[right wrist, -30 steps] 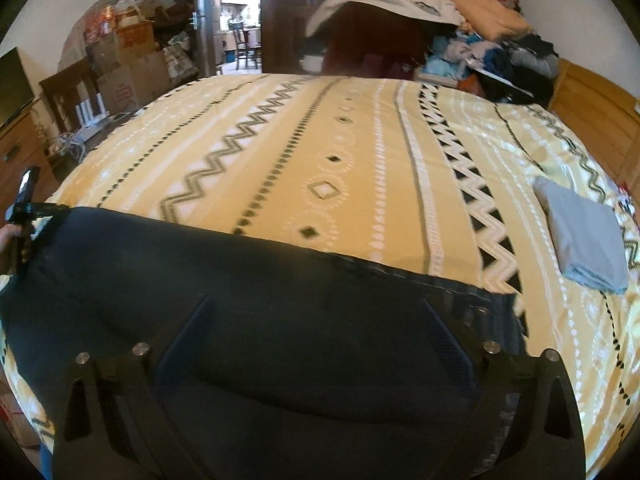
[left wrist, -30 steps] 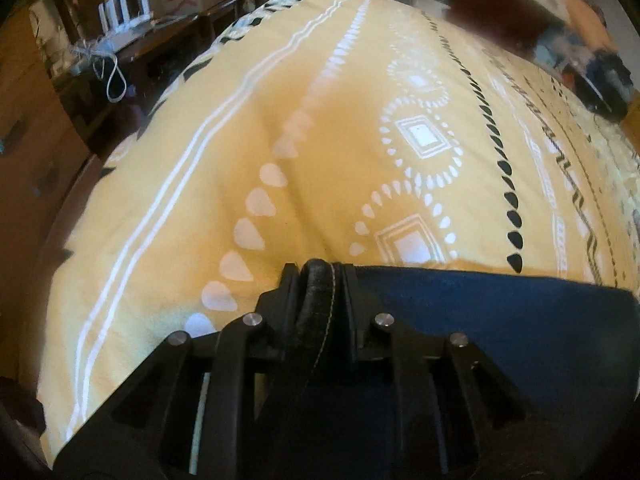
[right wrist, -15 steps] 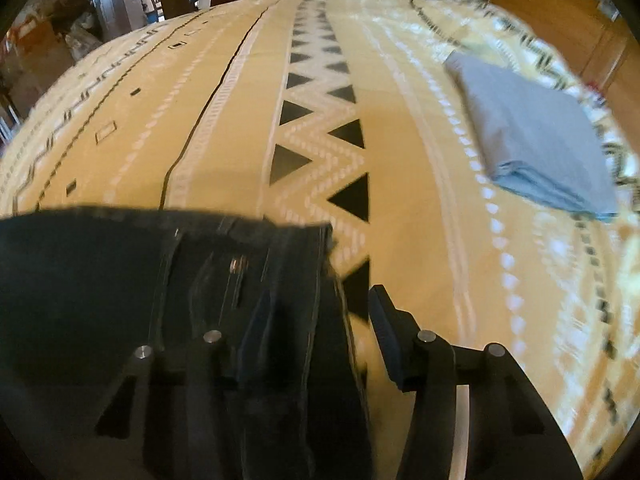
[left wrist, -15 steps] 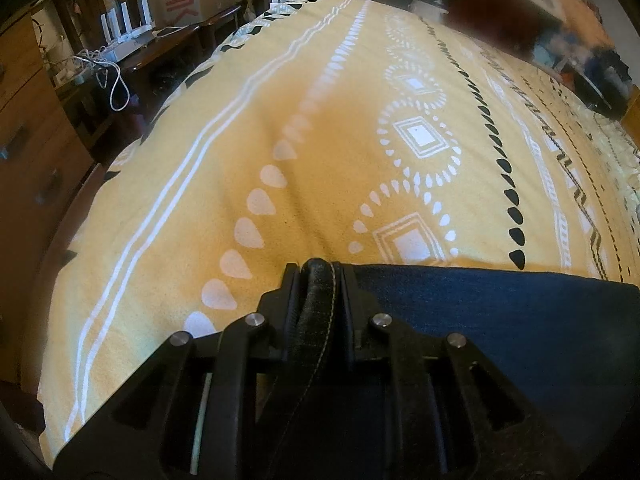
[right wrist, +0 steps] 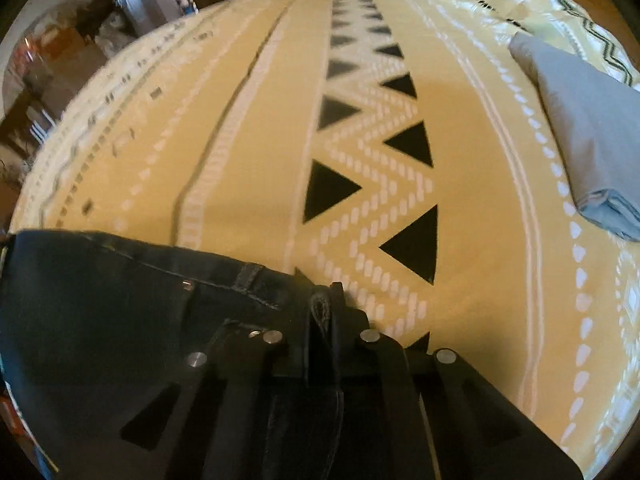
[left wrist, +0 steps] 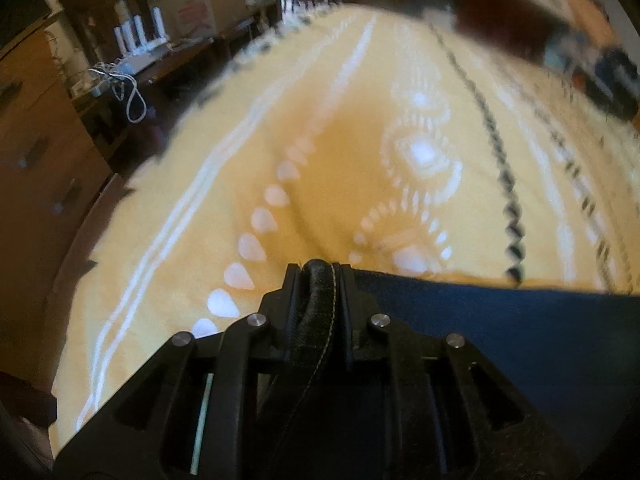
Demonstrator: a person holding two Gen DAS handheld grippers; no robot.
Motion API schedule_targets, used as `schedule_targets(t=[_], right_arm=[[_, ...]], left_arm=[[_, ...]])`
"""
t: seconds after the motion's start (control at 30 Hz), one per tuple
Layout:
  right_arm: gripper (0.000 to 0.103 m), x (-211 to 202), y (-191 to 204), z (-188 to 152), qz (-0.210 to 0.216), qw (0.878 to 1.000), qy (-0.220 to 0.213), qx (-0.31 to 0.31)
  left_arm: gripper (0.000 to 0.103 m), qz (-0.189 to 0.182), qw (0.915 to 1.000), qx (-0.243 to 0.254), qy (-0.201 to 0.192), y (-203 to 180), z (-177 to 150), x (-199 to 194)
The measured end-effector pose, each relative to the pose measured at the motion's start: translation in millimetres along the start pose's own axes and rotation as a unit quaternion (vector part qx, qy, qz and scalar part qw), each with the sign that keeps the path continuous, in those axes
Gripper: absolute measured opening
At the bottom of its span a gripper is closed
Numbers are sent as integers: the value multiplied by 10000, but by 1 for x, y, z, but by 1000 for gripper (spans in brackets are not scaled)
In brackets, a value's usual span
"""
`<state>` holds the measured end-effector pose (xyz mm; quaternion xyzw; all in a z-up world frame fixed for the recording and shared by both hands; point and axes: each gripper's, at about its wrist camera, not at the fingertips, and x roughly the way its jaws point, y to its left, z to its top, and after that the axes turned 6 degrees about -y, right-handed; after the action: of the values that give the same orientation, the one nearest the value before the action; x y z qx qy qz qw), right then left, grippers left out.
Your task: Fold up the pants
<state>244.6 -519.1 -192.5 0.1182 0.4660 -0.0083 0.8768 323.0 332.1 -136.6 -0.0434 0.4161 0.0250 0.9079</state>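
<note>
Fingers (left wrist: pixel 292 280) clamped around pants (left wrist: pixel 500 320) edge

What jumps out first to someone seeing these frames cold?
Dark denim pants fill the near edge of both views, each hand-held gripper shut on a bunched edge: left, right. Behind spreads the yellow patterned bedspread, with a folded grey cloth at far right in the right wrist view.

1. Left gripper (left wrist: pixel 319 276): jaws clamped on a thick seamed edge of the dark pants (left wrist: pixel 500 320).
2. Pants lie on yellow patterned bedspread (left wrist: pixel 340 140).
3. Background blurred; white cable (left wrist: pixel 130 98) at left.
</note>
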Motion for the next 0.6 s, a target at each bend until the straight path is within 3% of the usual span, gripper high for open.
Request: schedule_targets(t=[0.2, 0.37, 0.43, 0.53, 0.6], right_arm=[[7, -119, 19, -9, 601, 9942, -881, -95], [7, -222, 49, -69, 841, 9887, -1174, -406], [7, -246, 54, -100, 861, 9892, -1079, -490], [7, -263, 57, -164, 1014, 9919, -655, -387], [2, -249, 56, -219, 1068, 9940, -42, -218]], left_arm=[[18, -592, 9917, -404, -1072, 12, 17, -95], [18, -946, 9758, -685, -1849, 33, -9, -188], [18, -1074, 9709, -837, -1972, 49, -37, -219], [20, -1217, 9677, -1155, -1884, 73, -92, -232], [21, -898, 9724, -1449, -1595, 91, -134, -221]])
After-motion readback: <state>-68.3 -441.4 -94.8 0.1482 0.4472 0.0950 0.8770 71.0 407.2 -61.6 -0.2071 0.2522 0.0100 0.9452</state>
